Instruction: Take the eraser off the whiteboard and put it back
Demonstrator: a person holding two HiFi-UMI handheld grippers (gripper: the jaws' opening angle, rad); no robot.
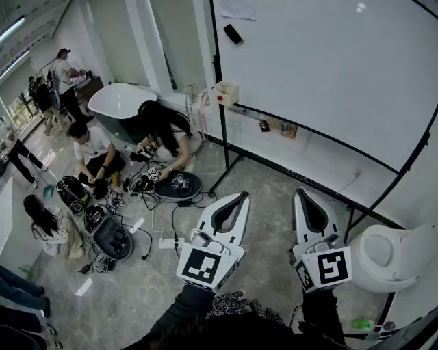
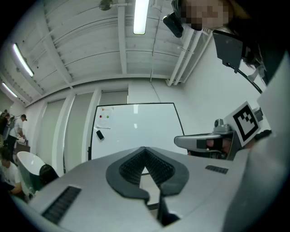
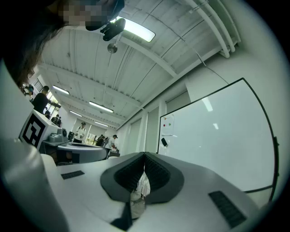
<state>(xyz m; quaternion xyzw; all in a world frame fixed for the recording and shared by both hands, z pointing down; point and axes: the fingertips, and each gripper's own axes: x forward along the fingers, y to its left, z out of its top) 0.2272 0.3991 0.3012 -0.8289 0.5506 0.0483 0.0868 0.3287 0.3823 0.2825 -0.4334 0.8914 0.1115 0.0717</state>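
Now noted: left gripper (image 1: 241, 195) with jaws closed, pads meeting at the tip, nothing between them. Same for right gripper (image 1: 300, 192): jaws fully together, empty. Held side by side, low before the whiteboard (image 1: 328, 68), well apart from it, tilted slightly upward. Located eraser (image 1: 233, 33): black, stuck on the board face near its upper left corner, just below a sheet of paper (image 1: 237, 8). Untouched by either gripper. Seen also: tray (image 1: 250, 113) along the board's lower edge, white bathtub (image 1: 120, 102) to the left, several people (image 1: 92, 150) crouched on the floor.
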